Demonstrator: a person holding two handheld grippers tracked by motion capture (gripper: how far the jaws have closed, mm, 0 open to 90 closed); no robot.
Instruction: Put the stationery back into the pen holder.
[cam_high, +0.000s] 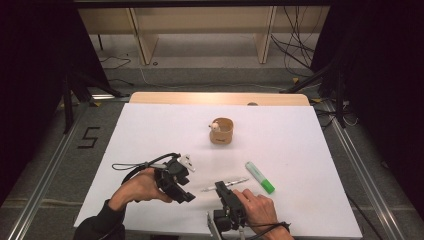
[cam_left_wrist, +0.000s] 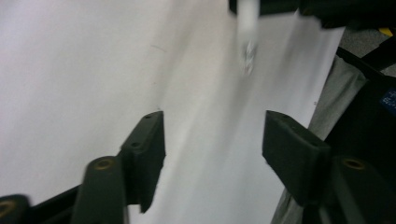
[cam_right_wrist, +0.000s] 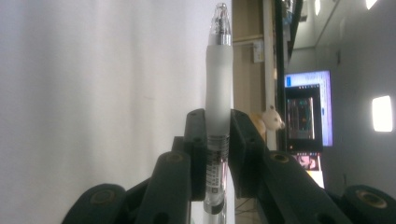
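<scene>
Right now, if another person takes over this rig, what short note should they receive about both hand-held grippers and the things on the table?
Right hand-held gripper: shut on the clear pen, gripped at mid-barrel, low above the white table.
Left hand-held gripper: open, holding nothing, its jaws turned toward the pen.
Green-capped marker: lies on the table, right of the pen.
Wooden cup: stands farther back, a small figure inside.
Done: pen grasped.
Left: probably bring the pen to the cup; the marker is untouched.

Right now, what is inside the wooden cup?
A small white animal figure pokes above the rim of the wooden cup. The cup's wall hides its lower part and anything beneath.
</scene>
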